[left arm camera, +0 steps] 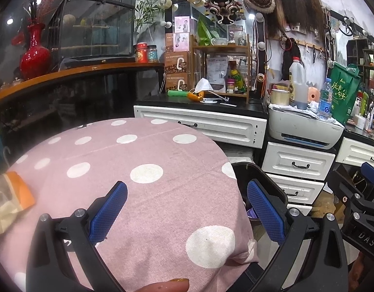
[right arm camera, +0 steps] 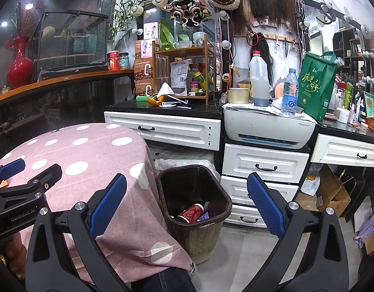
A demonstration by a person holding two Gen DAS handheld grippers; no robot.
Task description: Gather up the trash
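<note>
A crumpled clear wrapper with an orange end [left arm camera: 9, 200] lies at the left edge of the pink polka-dot table [left arm camera: 143, 160]. My left gripper [left arm camera: 187, 209] is open and empty above the table's right part, right of the wrapper. A dark brown trash bin [right arm camera: 194, 199] stands on the floor right of the table [right arm camera: 89, 150]; a red can [right arm camera: 190, 213] and a purple scrap lie inside. My right gripper [right arm camera: 187, 206] is open and empty, held above the bin. The left gripper's body [right arm camera: 21, 187] shows at the left of the right wrist view.
White drawer units [right arm camera: 262, 165] and a printer [right arm camera: 267, 126] stand behind the bin. The black counter [right arm camera: 167, 109] holds a wooden shelf, boxes, bottles and a green bag [right arm camera: 316, 85]. Cardboard boxes [right arm camera: 333, 192] sit on the floor at right. My right gripper's body [left arm camera: 359, 206] shows at right.
</note>
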